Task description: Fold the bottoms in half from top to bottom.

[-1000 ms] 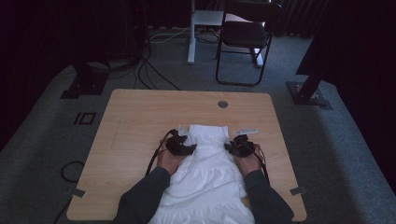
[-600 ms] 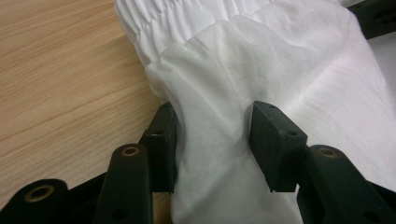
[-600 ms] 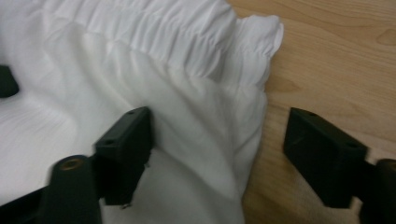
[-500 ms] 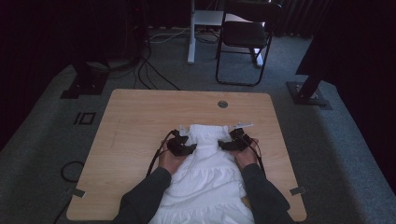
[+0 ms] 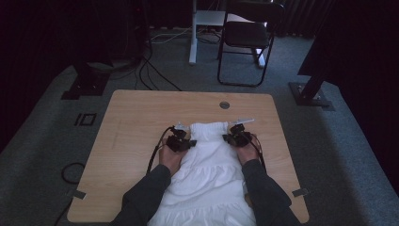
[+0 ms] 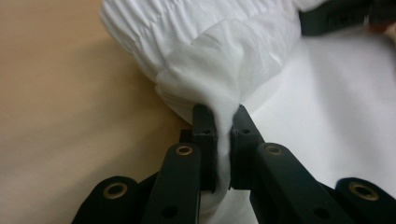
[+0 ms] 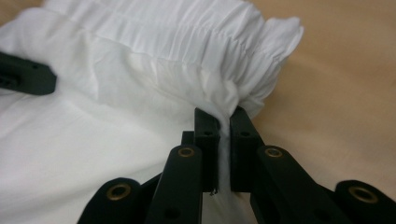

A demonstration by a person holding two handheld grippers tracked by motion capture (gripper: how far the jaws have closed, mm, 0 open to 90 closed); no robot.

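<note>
White gathered cotton skirt: lies flat, near centre of the light wooden table, hem nearest. Soft, light, limp; best taken at the elasticated waistband. Left gripper and right gripper, jaws just closing, each pinch a waistband corner.

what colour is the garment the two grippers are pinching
Plain white, with a gathered waistband; the skirt shows best in the right gripper view.
</note>
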